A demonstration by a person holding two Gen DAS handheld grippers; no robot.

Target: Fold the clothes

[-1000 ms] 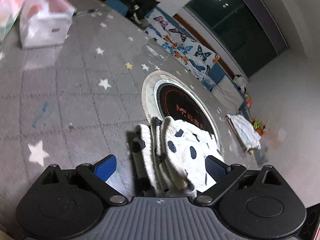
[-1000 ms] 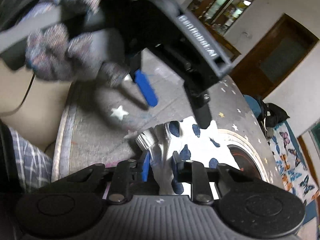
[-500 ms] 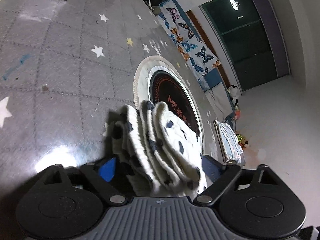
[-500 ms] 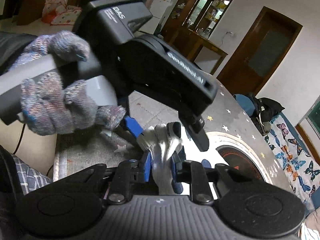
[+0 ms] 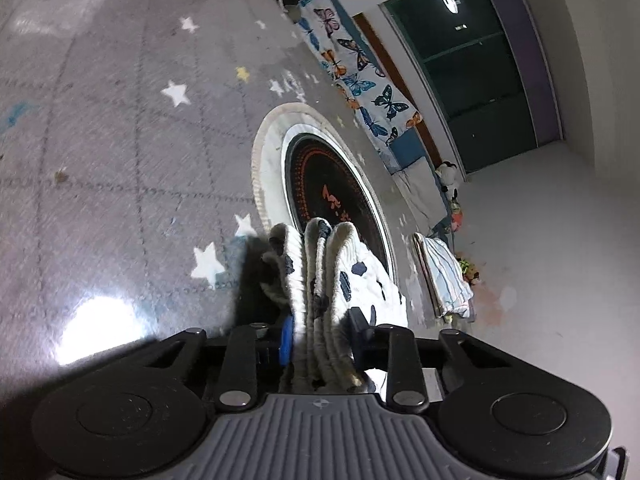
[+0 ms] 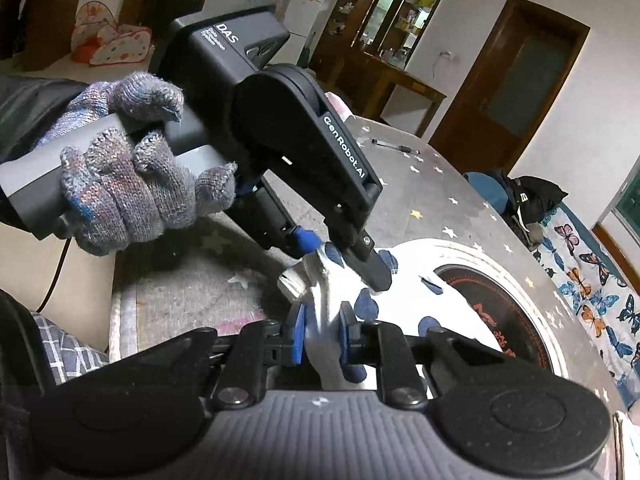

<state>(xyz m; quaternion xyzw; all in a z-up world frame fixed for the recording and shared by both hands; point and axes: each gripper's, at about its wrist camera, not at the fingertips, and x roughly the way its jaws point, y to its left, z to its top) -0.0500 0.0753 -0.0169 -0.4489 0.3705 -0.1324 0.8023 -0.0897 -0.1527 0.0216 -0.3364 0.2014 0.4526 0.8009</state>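
Note:
A white garment with dark blue spots (image 5: 332, 280) lies bunched on the grey star-patterned table (image 5: 120, 140), partly over the round cooktop (image 5: 332, 184). My left gripper (image 5: 320, 336) is shut on its ribbed, layered edge. In the right wrist view the same garment (image 6: 400, 300) drapes over the cooktop (image 6: 500, 308), and my right gripper (image 6: 322, 334) is shut on a fold of it. The left gripper (image 6: 344, 256), held by a gloved hand (image 6: 132, 192), clamps the cloth just ahead of the right one.
A pen (image 6: 394, 146) lies far back on the table. A dark bag (image 6: 532, 200) and a butterfly-print sheet (image 5: 360, 72) sit past the table's far edge. Folded striped cloth (image 5: 444, 276) lies on the floor at right. A checked sleeve (image 6: 68, 352) shows low on the left.
The left gripper went from open beside the garment's edge to shut on it. The right gripper stayed shut on the cloth as both lifted and the left one closed in.

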